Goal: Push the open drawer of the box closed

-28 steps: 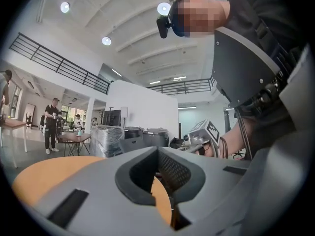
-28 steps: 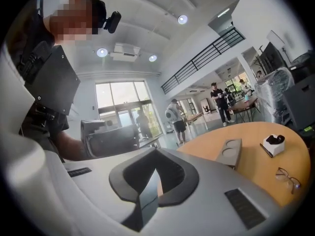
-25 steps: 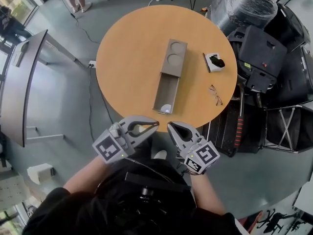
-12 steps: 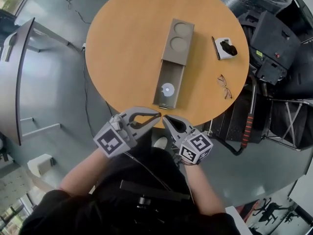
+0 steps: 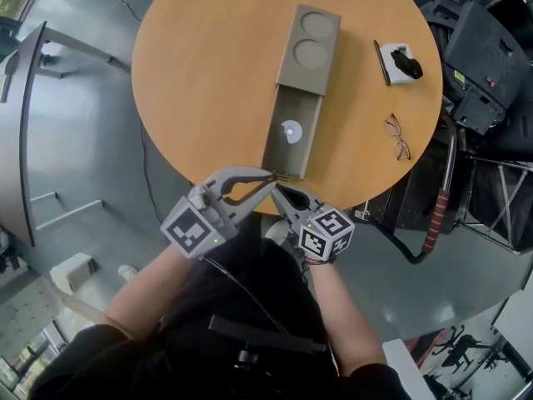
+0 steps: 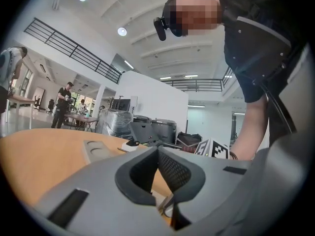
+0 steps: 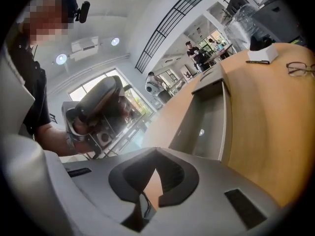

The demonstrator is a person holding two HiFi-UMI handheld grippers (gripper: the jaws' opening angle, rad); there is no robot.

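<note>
Head view – round wooden worktop (image 5: 208, 73), seen from steeply above.

1. Box (image 5: 310, 44) – long, grey-brown, lying near the worktop's middle, with two round hollows in its top at the far end.
2. Drawer (image 5: 287, 157) – pulled out of the box toward the person, and its front end lies close to the worktop's near edge. A small white disc (image 5: 291, 131) lies inside on the drawer floor.
3. Glasses (image 5: 398, 137) – on the worktop to the right of the drawer, well apart from it.
4. White block (image 5: 402, 63) with a black item on it – right of the box, near the worktop's far right edge.
5. Left gripper (image 5: 268, 176) – jaws closed tip to tip and holding nothing. The tip sits just at the drawer's front end, and whether it touches cannot be told.
6. Right gripper (image 5: 277, 190) – jaws likewise together and empty, just beside the left tip, at the worktop's near edge.

Right gripper view – the drawer (image 7: 206, 122) runs away from the closed tips (image 7: 156, 151), with the disc (image 7: 201, 132) inside and the glasses (image 7: 299, 69) at far right.
</note>
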